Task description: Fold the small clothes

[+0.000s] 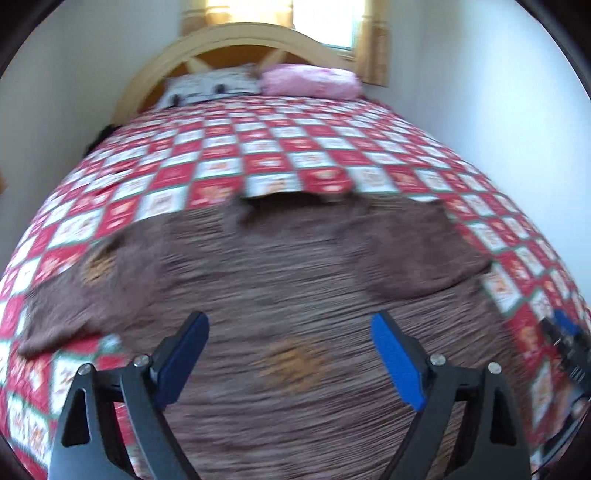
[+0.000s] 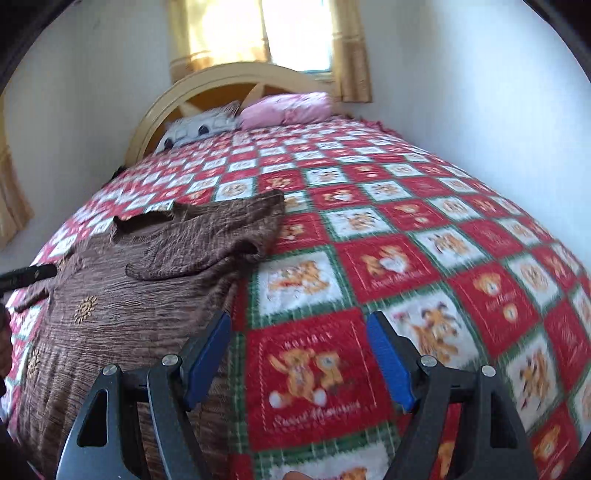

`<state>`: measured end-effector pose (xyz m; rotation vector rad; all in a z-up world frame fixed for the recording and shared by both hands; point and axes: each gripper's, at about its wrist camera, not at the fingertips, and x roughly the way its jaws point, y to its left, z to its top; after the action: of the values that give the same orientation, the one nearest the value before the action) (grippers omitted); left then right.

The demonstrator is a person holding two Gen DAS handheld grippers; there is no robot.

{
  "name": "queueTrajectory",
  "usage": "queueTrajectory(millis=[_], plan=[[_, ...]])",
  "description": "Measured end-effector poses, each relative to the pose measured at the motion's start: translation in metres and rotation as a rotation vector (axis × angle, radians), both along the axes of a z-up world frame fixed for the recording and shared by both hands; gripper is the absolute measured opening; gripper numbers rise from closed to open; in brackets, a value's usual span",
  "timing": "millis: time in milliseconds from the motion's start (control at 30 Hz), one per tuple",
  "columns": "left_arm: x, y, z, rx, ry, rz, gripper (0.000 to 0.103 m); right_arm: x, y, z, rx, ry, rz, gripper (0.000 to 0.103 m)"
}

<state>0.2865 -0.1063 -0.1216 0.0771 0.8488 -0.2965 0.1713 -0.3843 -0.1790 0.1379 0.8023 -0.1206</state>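
Note:
A brown knit top (image 1: 295, 266) with small orange sun motifs lies flat on the red-and-white checked bedspread (image 1: 295, 147), neckline toward the headboard. Its right sleeve (image 1: 417, 254) is folded in over the body, while the left sleeve (image 1: 74, 306) spreads out sideways. My left gripper (image 1: 290, 319) hovers open over the top's middle, nothing between its blue pads. My right gripper (image 2: 298, 317) is open too, above bare bedspread (image 2: 406, 240) just right of the top's (image 2: 147, 295) side edge. The folded sleeve (image 2: 207, 240) shows there as well.
A white patterned pillow (image 1: 210, 86) and a pink pillow (image 1: 314, 83) lie against the curved wooden headboard (image 1: 229, 37). White walls close in on both sides of the bed. A curtained window (image 2: 266, 29) sits behind the headboard. Bedspread to the right of the top is bare.

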Motion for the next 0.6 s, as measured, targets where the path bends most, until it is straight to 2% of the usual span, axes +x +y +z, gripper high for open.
queueTrajectory(millis=[100, 167, 233, 300, 400, 433, 500, 533, 567, 600], plan=[[0.016, -0.042, -0.007, 0.022, 0.040, -0.047, 0.075, -0.005, -0.001, -0.001, 0.009, -0.017, 0.004, 0.076], [0.025, -0.054, -0.014, 0.004, 0.085, -0.047, 0.069, -0.011, 0.005, 0.000, -0.041, -0.080, 0.022, 0.076], [0.042, -0.064, -0.027, -0.029, 0.137, -0.029, 0.059, -0.020, 0.009, 0.001, -0.093, -0.124, 0.017, 0.076], [0.052, -0.066, -0.038, -0.069, 0.187, -0.010, 0.054, -0.024, 0.010, 0.003, -0.081, -0.150, 0.036, 0.076], [0.065, -0.074, -0.059, -0.099, 0.268, 0.000, 0.053, -0.027, 0.015, 0.004, -0.120, -0.184, 0.045, 0.076], [0.067, -0.077, -0.064, -0.106, 0.279, 0.011, 0.052, -0.028, 0.016, 0.005, -0.123, -0.188, 0.046, 0.076], [0.066, -0.081, -0.066, -0.139, 0.250, 0.002, 0.051, -0.028, 0.017, 0.006, -0.130, -0.194, 0.048, 0.076], [0.065, -0.083, -0.066, -0.130, 0.240, -0.001, 0.045, -0.028, 0.017, 0.006, -0.134, -0.195, 0.046, 0.076], [0.063, -0.085, -0.065, -0.123, 0.219, -0.011, 0.034, -0.028, 0.017, 0.005, -0.136, -0.194, 0.043, 0.076], [0.060, -0.087, -0.064, -0.120, 0.206, -0.035, 0.009, -0.027, 0.016, 0.005, -0.134, -0.191, 0.041, 0.076]])
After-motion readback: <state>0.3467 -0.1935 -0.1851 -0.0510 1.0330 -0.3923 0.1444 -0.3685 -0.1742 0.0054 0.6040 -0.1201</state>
